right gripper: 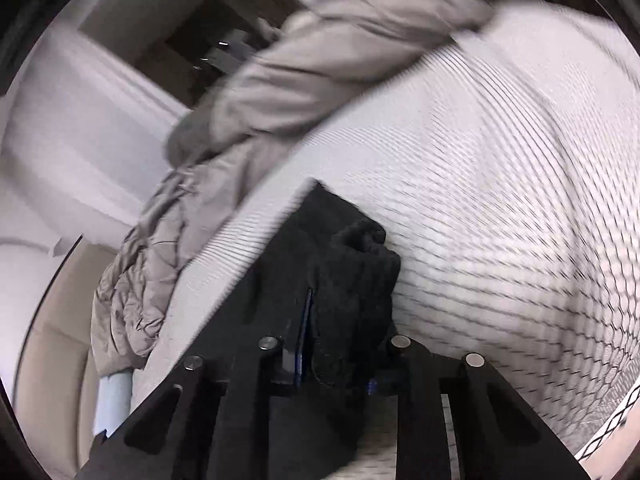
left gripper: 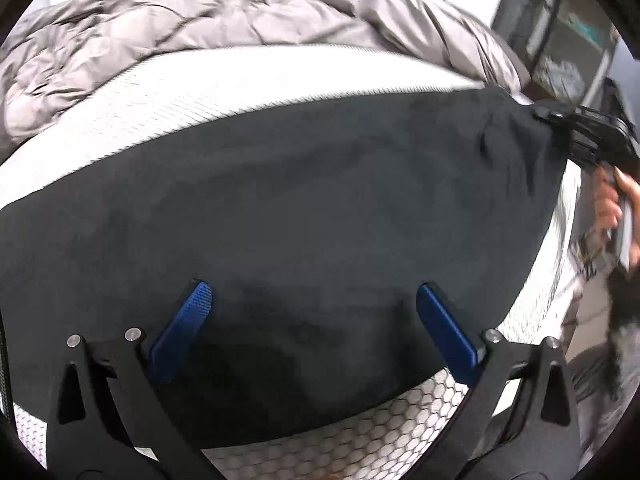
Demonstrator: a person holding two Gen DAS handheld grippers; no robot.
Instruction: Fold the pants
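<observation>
Wide apart are the jaws of the left gripper (left gripper: pixel 312 320), whose blue fingers (left gripper: pixel 444 328) are held over the pants (left gripper: pixel 280 184) with nothing between them. By contrast, the right gripper (right gripper: pixel 340 320) is seen clenched on a bunched corner of the same dark cloth; in the left view it (left gripper: pixel 576 128) is found at the far right corner of the garment, and that corner is drawn up into a point.

The pants are spread on the white mattress (left gripper: pixel 200 92), near its front edge, as one broad dark panel with few wrinkles. A grey duvet (left gripper: pixel 160 28) is heaped behind them, well apart from the cloth.

No separate legs can be made out, so it is judged that at least one lengthwise fold has been made, though this cannot be confirmed from the blurred frames. The panel is long yet, so crosswise folding is judged to remain. A corner is gripped on one side only; the matching corner must be taken by the left gripper before the end can be carried over evenly.
</observation>
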